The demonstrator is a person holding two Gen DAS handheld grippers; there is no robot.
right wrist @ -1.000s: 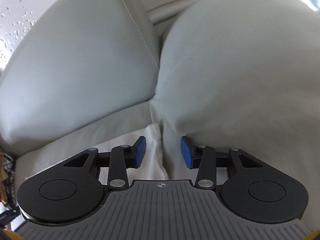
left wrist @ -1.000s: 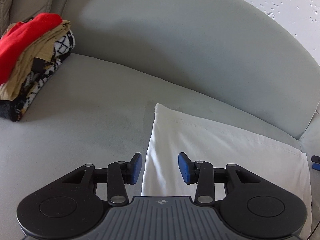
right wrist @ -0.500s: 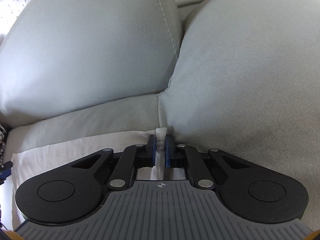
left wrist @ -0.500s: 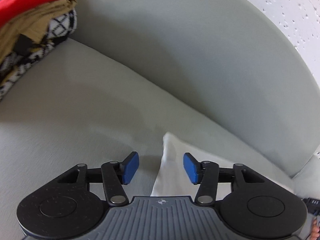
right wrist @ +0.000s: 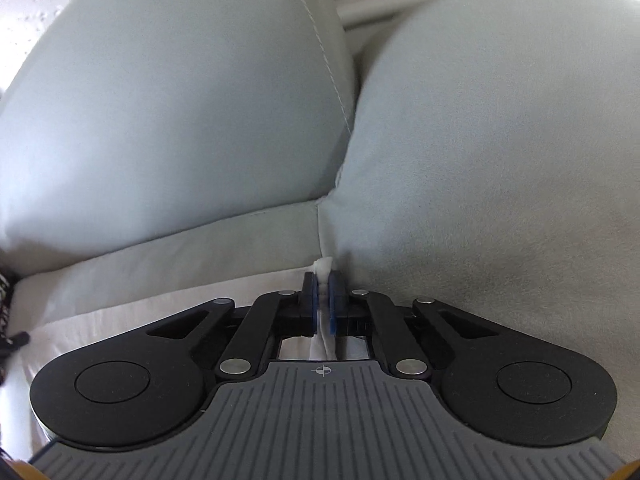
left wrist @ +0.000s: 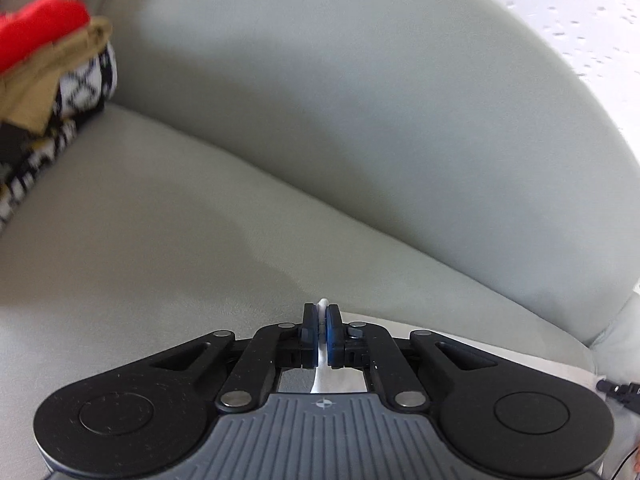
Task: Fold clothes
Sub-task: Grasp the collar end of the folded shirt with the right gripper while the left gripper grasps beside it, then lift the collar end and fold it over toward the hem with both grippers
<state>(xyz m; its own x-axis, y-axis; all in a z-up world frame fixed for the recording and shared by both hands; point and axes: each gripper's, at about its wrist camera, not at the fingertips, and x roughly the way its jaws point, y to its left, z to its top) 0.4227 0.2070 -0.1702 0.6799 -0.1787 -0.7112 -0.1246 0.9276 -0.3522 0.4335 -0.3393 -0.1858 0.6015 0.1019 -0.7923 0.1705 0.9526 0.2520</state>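
Left wrist view: the left gripper (left wrist: 321,334), open a moment ago, now pinches the white garment (left wrist: 472,346) corner at 6 o'clock. The right gripper (right wrist: 323,306) stays clamped on the far corner, so both are secured for lifting into a fold.

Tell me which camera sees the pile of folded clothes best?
The left wrist view. The pile of clothes sits at its upper left edge on the sofa, with red, tan and black-and-white patterned layers showing, though blurred. The right wrist view catches only a sliver of patterned fabric at its far left edge.
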